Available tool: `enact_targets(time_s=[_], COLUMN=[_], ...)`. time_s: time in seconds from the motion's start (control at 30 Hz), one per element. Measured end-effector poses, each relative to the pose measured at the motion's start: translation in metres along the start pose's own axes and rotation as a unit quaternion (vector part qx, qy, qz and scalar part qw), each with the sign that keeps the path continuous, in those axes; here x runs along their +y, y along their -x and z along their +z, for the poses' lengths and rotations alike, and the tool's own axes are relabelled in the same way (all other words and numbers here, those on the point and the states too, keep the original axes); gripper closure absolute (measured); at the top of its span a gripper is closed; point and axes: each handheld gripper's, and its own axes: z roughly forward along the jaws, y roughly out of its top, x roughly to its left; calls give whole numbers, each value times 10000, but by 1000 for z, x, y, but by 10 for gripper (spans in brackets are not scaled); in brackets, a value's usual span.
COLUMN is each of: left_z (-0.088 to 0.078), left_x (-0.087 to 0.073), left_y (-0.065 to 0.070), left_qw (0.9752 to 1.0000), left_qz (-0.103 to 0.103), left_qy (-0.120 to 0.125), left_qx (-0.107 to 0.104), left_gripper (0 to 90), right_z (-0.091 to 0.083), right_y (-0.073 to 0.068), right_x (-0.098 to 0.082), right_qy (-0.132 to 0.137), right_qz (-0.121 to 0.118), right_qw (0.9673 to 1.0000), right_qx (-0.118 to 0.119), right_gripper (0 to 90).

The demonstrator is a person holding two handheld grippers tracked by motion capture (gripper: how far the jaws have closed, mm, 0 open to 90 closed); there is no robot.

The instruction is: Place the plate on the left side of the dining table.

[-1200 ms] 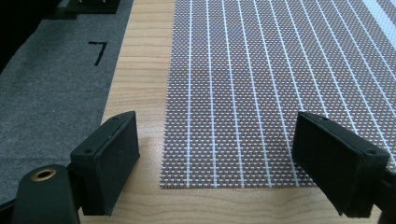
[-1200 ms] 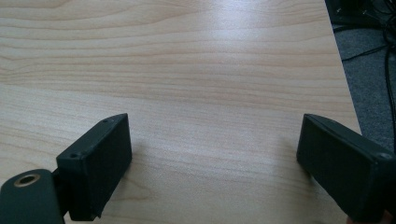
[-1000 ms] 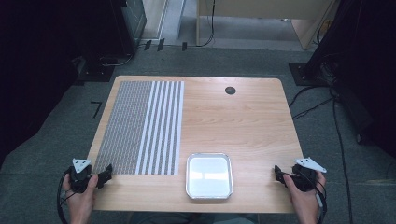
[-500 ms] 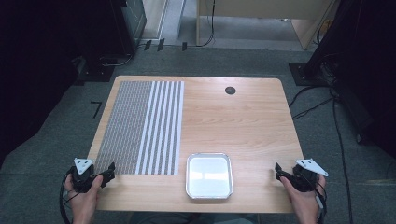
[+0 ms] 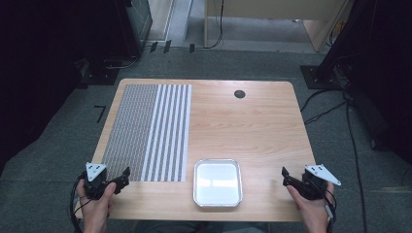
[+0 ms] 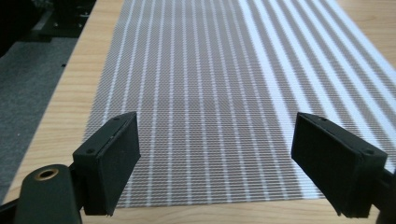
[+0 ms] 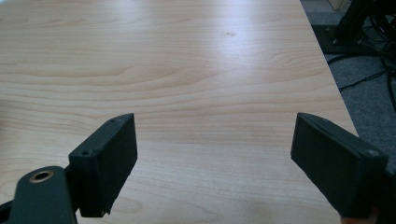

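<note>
Grey carpet and black stands ring the wooden table (image 5: 252, 126) I am working over. From the high view, my left gripper (image 5: 122, 177) sits at the near left corner, its tips touching or just over the near edge of the striped mat (image 5: 148, 131), which stretches away ahead of it. My right gripper (image 5: 284, 175) rests at the near right edge over bare wood. Between the two, closer to my side, lies the metal tray (image 5: 217, 201), well apart from either tool, just off the mat's near right corner.

Through the left gripper view, my left gripper (image 6: 215, 158) has its jaws spread wide with nothing between them; the mat (image 6: 224, 74) begins right under the pads and runs forward, fine weave ahead and to the left, broad white stripes to the right.

Through the right gripper view, my right gripper (image 7: 215, 158) is likewise spread wide and holding nothing, with plain tabletop (image 7: 187, 70) ahead and the table's edge and carpet off to the right.
</note>
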Motion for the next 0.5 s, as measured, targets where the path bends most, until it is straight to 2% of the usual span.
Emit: enact_targets(time_s=[0.2,0.5], left_z=[1,-2], left_x=[2,7], left_y=[18,32], left_qw=[9997,9993], left_qz=[177,213], left_qy=[-3,82], left_qx=[-143,-308], left_gripper=[168,168], right_z=[-3,-6], right_y=[-6,-17], right_x=[3,6], right_qy=[37,93], right_qz=[25,-31], right_qw=[10000,9999], right_qx=[2,103], right_gripper=[147,156])
